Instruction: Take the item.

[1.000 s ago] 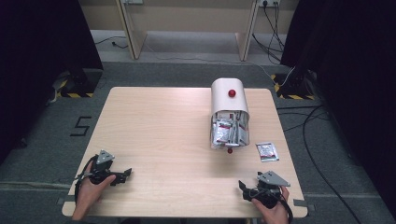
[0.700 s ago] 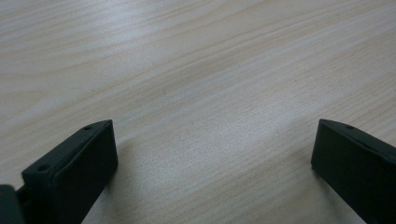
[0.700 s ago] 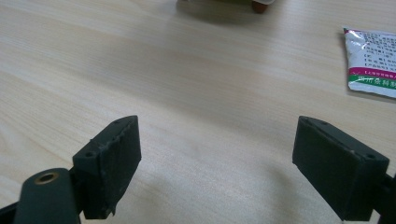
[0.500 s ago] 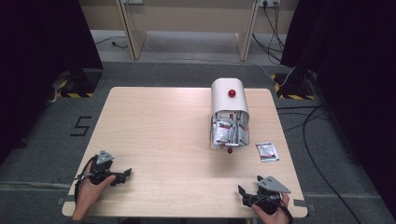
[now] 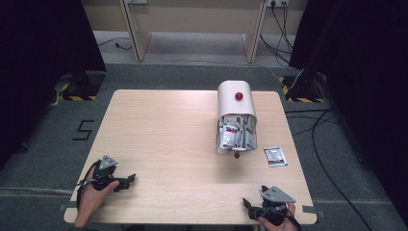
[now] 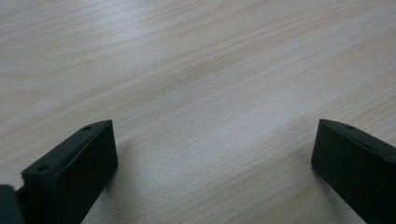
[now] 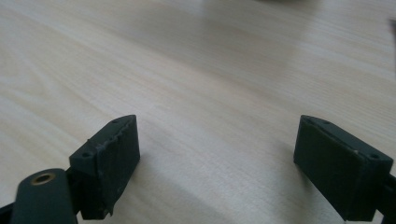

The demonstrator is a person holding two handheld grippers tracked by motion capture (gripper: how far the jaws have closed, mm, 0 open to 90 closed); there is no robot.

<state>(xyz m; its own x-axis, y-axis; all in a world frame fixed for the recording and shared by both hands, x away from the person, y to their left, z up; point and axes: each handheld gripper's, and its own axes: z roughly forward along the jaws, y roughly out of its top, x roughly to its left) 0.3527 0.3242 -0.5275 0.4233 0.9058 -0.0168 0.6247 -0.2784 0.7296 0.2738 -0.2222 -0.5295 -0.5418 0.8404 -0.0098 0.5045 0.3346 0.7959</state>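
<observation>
Sachet [image 5: 275, 156] well beyond right tool [image 5: 251, 206]

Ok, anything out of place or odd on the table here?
One packet lies loose on the table, right of the white box, whose open front shows more packets crammed in. Both grippers, left and right, rest open at the near edge.
</observation>
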